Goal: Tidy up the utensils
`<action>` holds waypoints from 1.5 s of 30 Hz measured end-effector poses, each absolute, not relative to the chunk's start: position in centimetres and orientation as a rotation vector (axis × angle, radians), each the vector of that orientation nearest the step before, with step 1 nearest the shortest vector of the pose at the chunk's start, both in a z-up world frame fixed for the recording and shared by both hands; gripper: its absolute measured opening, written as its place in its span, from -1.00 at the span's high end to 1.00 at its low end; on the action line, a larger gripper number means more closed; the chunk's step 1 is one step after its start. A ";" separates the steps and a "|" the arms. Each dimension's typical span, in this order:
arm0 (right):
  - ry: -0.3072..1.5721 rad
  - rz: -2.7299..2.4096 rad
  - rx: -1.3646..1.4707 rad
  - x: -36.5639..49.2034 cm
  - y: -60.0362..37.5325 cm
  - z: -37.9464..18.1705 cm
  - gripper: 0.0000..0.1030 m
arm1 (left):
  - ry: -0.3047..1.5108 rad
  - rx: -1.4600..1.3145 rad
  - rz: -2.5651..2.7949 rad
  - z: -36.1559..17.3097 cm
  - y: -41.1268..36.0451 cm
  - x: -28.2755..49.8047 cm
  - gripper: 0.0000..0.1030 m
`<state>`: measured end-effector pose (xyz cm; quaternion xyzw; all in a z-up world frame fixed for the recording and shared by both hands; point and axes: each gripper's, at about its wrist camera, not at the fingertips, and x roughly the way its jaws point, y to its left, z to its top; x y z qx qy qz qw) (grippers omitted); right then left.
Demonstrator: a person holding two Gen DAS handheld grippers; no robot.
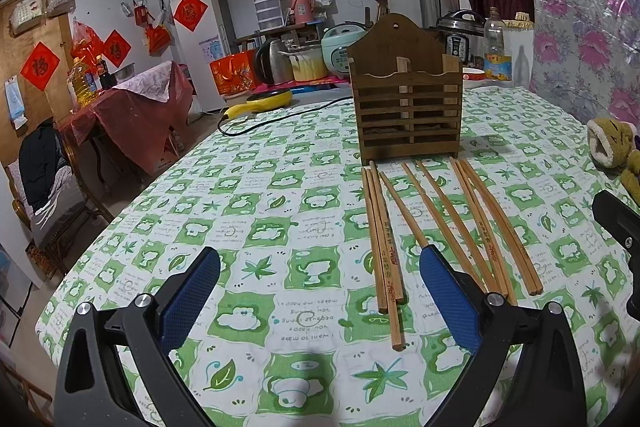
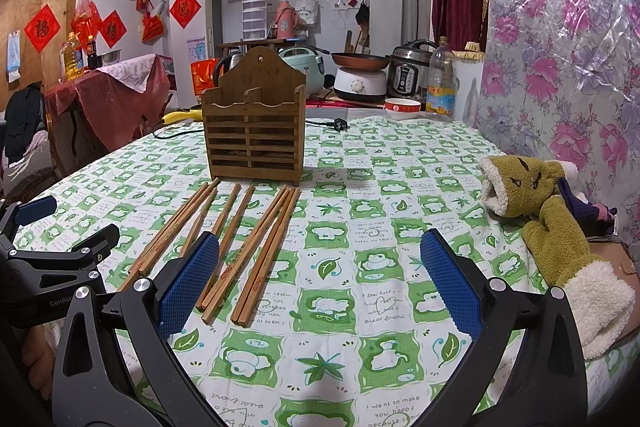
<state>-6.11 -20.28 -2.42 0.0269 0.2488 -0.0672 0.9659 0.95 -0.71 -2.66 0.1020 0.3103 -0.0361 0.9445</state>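
1. I find the table (image 1: 280, 187) under a green-and-white checked cloth, carrying all the work; largest item, bare in front of both tools

2. The wooden utensil holder (image 1: 408, 107) stands upright at the far side, slatted front toward me, a centre divider making 2 compartments. I see nothing standing in it, so I judge sorting not yet begun

3. The green fleece mittens (image 2: 536, 211) lie at the right edge, well apart from the work; I judge them irrelevant

4. My left gripper (image 1: 320, 291) hovers low over the cloth, jaws spread wide, gripping nothing. Its right finger overlaps the near end of 1 stick in view; contact I cannot confirm

5. My right gripper (image 2: 320, 279) is likewise spread wide with nothing held, and the near stick ends lie by its left finger

6. The chopsticks (image 1: 440, 227), roughly 9, lie flat in a loose fan just before the holder, tips toward it. I judge that layout lets each be pinched at the near end and lifted into a compartment
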 end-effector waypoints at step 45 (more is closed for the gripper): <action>0.568 -0.013 0.557 -4.1 -28.1 -5.2 -0.88 | 0.940 0.324 -0.204 -6.2 1.2 3.6 -0.89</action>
